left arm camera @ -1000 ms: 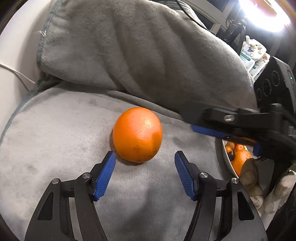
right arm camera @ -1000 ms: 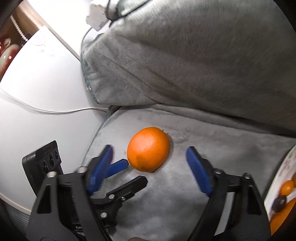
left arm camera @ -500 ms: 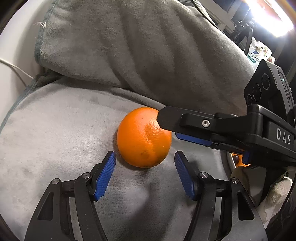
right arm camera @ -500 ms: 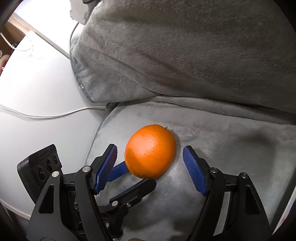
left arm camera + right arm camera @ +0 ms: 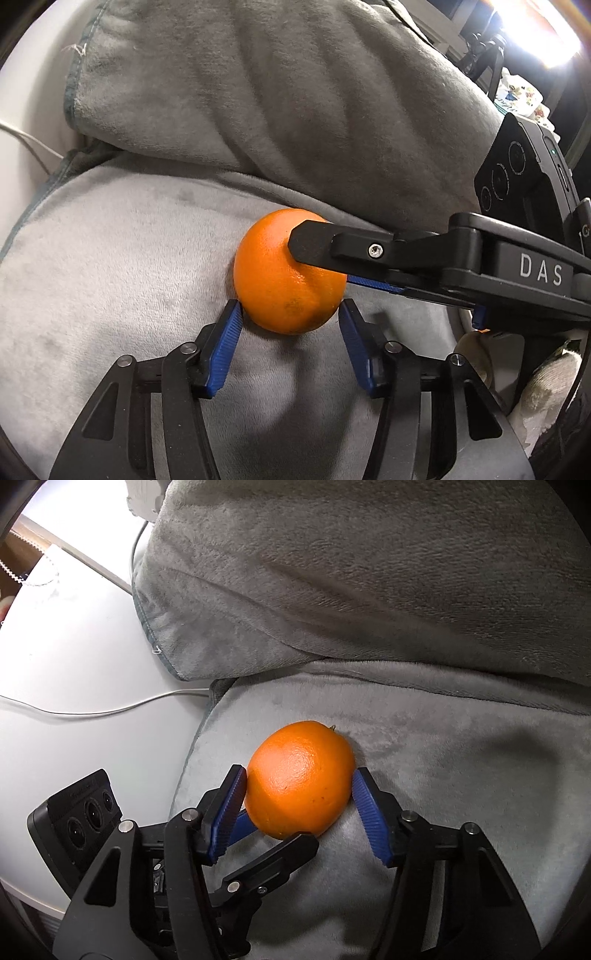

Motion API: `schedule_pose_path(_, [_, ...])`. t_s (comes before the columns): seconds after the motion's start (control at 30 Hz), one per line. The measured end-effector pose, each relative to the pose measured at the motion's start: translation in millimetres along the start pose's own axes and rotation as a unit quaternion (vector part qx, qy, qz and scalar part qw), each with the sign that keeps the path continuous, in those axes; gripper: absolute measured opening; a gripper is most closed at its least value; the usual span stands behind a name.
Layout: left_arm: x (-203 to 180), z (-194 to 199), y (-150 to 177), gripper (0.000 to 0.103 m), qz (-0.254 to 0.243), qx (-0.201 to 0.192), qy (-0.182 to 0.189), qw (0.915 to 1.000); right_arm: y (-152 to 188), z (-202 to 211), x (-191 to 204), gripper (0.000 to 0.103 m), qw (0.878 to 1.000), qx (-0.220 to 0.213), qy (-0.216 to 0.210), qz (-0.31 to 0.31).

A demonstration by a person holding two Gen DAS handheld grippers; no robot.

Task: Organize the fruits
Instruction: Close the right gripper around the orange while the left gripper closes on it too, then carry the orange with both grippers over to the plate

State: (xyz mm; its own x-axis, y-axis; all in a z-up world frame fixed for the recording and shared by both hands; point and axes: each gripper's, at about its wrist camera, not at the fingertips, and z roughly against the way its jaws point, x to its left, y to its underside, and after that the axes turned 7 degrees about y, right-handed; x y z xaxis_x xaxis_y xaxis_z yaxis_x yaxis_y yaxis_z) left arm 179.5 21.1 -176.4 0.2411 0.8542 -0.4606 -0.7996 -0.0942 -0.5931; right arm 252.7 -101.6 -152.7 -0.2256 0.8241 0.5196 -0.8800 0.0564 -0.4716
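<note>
We see a round orange fruit with a dimpled peel (image 5: 286, 275) lying on a soft grey plush blanket (image 5: 122, 258) that covers a rounded cushion, just in front of a thick folded ridge of the same grey fabric (image 5: 369, 583).

From the left wrist view, our left claw (image 5: 290, 314) is spread, its two blue ribbed pads (image 5: 225, 347) flanking the near side of the orange; the left pad's tip looks to touch the peel, while the right pad's tip sits just beside it, and we cannot tell whether it touches. The orange rests on the blanket between the tips, not deep between the fingers.

Our right claw (image 5: 299, 781) reaches in from the right in that view, one black finger crossing the upper right of the fruit. In the right wrist view its blue pads (image 5: 369, 818) are closed in against both sides of the orange, pinching it at about its widest part. The fruit's small stem nub points away toward the fold.

In the right wrist view, the left claw's black finger lies under the near edge of the orange, its camera block low at the left. A thin white cable (image 5: 110, 710) runs across the white tabletop (image 5: 74, 646) beside the blanket's edge.
</note>
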Motion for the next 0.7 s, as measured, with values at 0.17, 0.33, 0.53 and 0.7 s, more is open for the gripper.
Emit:
schedule_pose_path(0.17, [-12.0, 4.6, 3.1, 0.053, -0.01, -0.004, -0.003, 0.9999, 2.9, 7.8, -0.6, 0.062, 1.0, -0.007, -0.003, 0.002])
schedule_pose_path(0.33, [-26.4, 10.4, 6.5, 0.053, -0.021, -0.01, -0.001, 0.9997, 7.6, 24.2, -2.6, 0.062, 1.0, -0.019, -0.003, 0.003])
schedule_pose_path(0.53, [-56.1, 13.3, 10.3, 0.053, -0.04, -0.019, 0.01, 0.999, 15.4, 51.9, -6.0, 0.062, 0.999, -0.041, 0.005, 0.008])
schedule_pose_path(0.7, [-79.9, 14.7, 10.5, 0.053, -0.055, -0.026, 0.021, 0.9979, 22.2, 78.8, -13.5, 0.062, 0.998, -0.062, 0.013, 0.01])
